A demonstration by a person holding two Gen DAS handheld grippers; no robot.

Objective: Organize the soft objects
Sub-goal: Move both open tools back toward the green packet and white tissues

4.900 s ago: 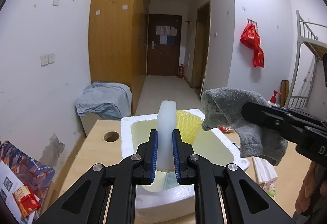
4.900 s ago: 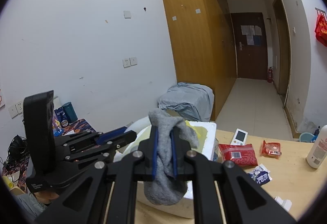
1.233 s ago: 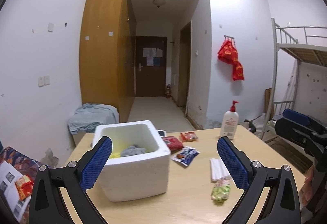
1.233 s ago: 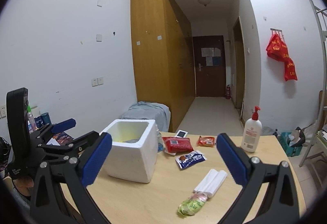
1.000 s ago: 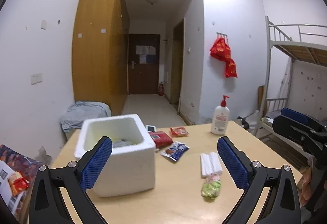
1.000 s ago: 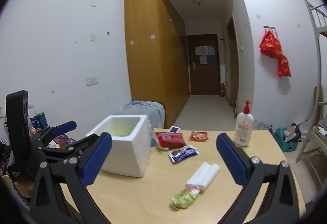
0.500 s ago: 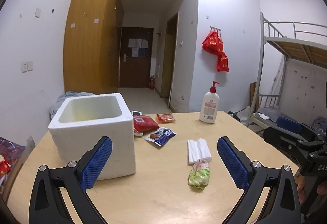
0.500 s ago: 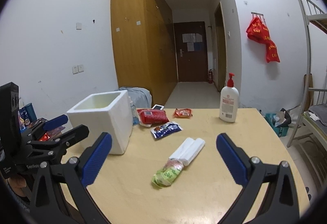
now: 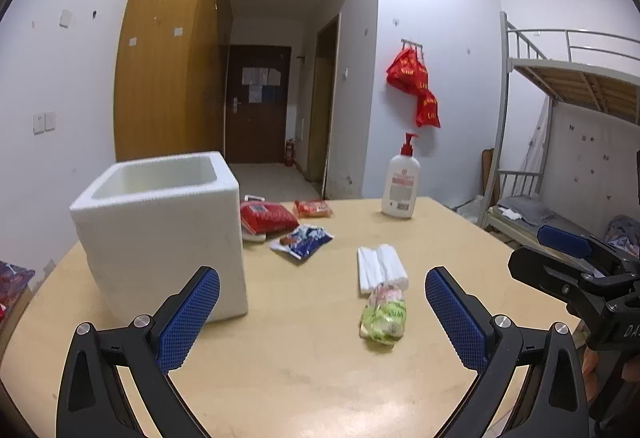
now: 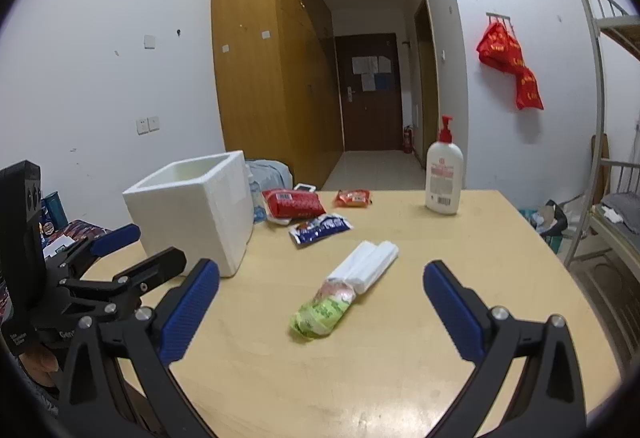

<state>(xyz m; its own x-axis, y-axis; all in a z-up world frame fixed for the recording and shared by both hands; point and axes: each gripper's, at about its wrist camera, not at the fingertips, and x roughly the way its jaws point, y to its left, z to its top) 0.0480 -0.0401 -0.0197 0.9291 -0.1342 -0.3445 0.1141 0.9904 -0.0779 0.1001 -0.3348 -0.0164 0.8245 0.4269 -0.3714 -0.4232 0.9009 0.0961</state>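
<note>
A white foam box stands on the left of the wooden table; its contents are hidden from here. It also shows in the right wrist view. My left gripper is open and empty, low over the table's near side. My right gripper is open and empty too, and shows at the right edge of the left wrist view. A green soft packet and a white soft roll lie between the box and my right gripper; the right wrist view shows the packet and the roll.
A red packet, a small red packet, a blue and white packet and a lotion pump bottle lie farther back. A bunk bed stands to the right. A hallway and a wardrobe are behind.
Both grippers let go of the white piece and the grey sock at the box, opened, then pulled back and sank lower over the table.
</note>
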